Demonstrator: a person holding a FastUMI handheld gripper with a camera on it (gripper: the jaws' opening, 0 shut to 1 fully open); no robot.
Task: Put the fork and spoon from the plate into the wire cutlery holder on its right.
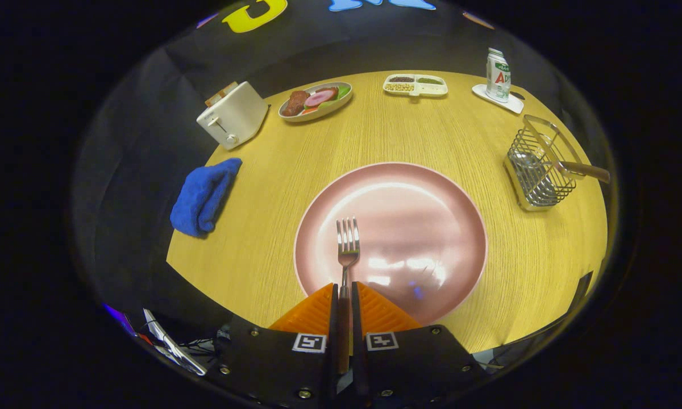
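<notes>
You work on a round wooden table (pixel 432 130) with a wide pink plate (pixel 432 227) just ahead of your fingers. The square wire cutlery holder (pixel 537 170) to its right already carries a wooden-handled utensil — likely the spoon. Your gripper (pixel 344 292) has its jaws narrowed onto the handle of the metal fork (pixel 347 244), tines over the plate. Next, lift and swing right — nothing stands between; white toaster (pixel 233 115) and blue cloth (pixel 204 196) lie well left.

the fork (pixel 347 244) lies over the plate (pixel 432 187), its handle between the fingers (pixel 318 309); the wire cutlery holder (pixel 537 170) stands right.
</notes>
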